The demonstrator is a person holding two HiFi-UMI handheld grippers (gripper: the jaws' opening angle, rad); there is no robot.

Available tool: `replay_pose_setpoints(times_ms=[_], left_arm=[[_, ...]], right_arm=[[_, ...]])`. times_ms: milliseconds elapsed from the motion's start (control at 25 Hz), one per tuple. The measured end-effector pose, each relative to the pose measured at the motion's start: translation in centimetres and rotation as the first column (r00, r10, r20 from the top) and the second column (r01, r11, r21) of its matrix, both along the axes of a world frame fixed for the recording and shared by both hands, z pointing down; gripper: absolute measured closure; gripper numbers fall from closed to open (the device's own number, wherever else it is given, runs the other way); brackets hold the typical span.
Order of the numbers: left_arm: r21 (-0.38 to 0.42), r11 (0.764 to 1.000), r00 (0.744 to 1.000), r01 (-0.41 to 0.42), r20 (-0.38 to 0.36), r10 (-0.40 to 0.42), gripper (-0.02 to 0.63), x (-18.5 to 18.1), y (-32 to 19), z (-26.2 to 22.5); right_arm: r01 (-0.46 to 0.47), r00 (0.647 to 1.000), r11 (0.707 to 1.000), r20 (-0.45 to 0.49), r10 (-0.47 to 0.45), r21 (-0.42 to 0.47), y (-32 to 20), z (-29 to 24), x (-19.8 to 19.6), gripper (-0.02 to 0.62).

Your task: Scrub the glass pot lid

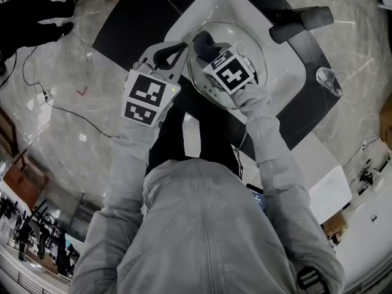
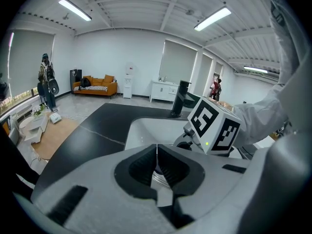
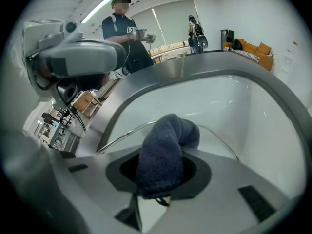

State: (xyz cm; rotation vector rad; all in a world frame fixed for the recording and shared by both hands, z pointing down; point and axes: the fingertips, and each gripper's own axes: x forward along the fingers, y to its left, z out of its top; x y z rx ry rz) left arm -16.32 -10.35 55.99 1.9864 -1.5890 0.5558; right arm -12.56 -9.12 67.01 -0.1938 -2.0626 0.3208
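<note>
The glass pot lid (image 1: 252, 49) lies in the white sink (image 1: 278, 78). My left gripper (image 1: 183, 46) is at the lid's left edge, jaws shut, and the lid's metal rim (image 2: 160, 179) shows in the hollow behind the tips (image 2: 156, 152). My right gripper (image 1: 206, 49) is over the lid, shut on a dark blue cloth (image 1: 204, 41). In the right gripper view the cloth (image 3: 165, 147) bulges out of the jaws (image 3: 161, 182) and droops onto the glass, and the lid's rim (image 3: 122, 133) curves past behind it.
A black faucet (image 1: 300, 22) stands at the sink's far right corner, also seen from the left gripper (image 2: 179, 99). A drinking glass (image 1: 329, 80) sits on the black counter (image 1: 125, 26) to the right. A person (image 3: 122, 30) stands beyond the counter.
</note>
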Motion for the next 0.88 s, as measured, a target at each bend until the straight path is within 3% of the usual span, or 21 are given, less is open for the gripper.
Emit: replay_pose_setpoints(times_ms=[240, 440, 720, 880], left_arm=[[-0.004, 1.000, 1.000, -0.013, -0.005, 0.013, 0.577, 0.6, 0.1, -0.4], [-0.012, 0.999, 0.999, -0.031, -0.008, 0.031, 0.577, 1.1, 0.1, -0.3], [-0.016, 0.998, 0.998, -0.065, -0.013, 0.065, 0.577, 2.8, 0.4, -0.6], [-0.022, 0.996, 0.996, -0.086, -0.014, 0.086, 0.577, 3.5, 0.3, -0.5]], right_arm=[[0.062, 0.998, 0.998, 0.026, -0.062, -0.030, 1.7, -1.3, 1.0, 0.469], [0.099, 0.995, 0.985, 0.037, -0.095, -0.140, 3.2, -1.8, 2.3, 0.469], [0.190, 0.977, 0.926, -0.032, -0.212, -0.326, 5.7, -3.1, 6.7, 0.469], [0.193, 0.968, 0.891, -0.068, -0.241, -0.410, 6.4, -3.4, 9.2, 0.469]])
